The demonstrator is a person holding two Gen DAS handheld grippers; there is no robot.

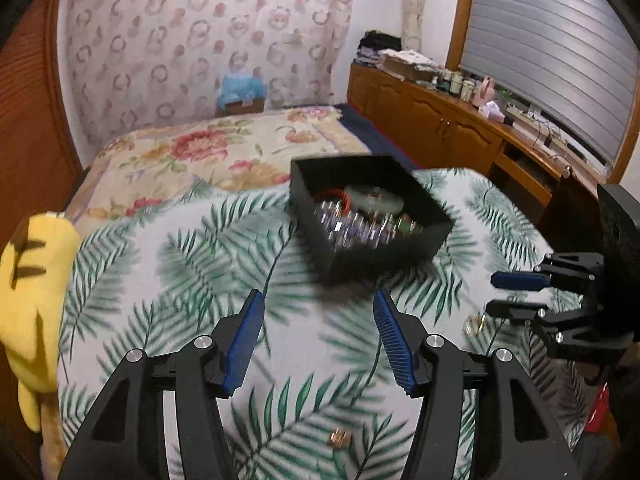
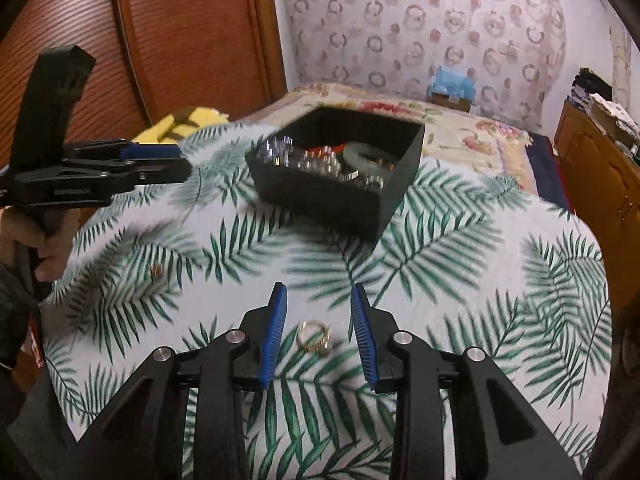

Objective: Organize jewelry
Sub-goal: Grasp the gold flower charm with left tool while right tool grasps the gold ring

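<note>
On the leaf-print cloth (image 2: 460, 280), the gold ring (image 2: 313, 337) lies flat between the right gripper's (image 2: 319, 300) parted, empty fingers.

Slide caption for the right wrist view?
Open right gripper straddles a gold ring on the palm-print cloth; black jewelry box beyond.

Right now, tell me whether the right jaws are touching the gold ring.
Apart. The right wrist view shows the gold ring lying on the cloth between the open right gripper pads, cloth visible on both sides.

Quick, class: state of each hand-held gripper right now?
Left hand-held gripper: open, holding nothing.
Right hand-held gripper: open, holding nothing, ring lying between its fingers.
</note>
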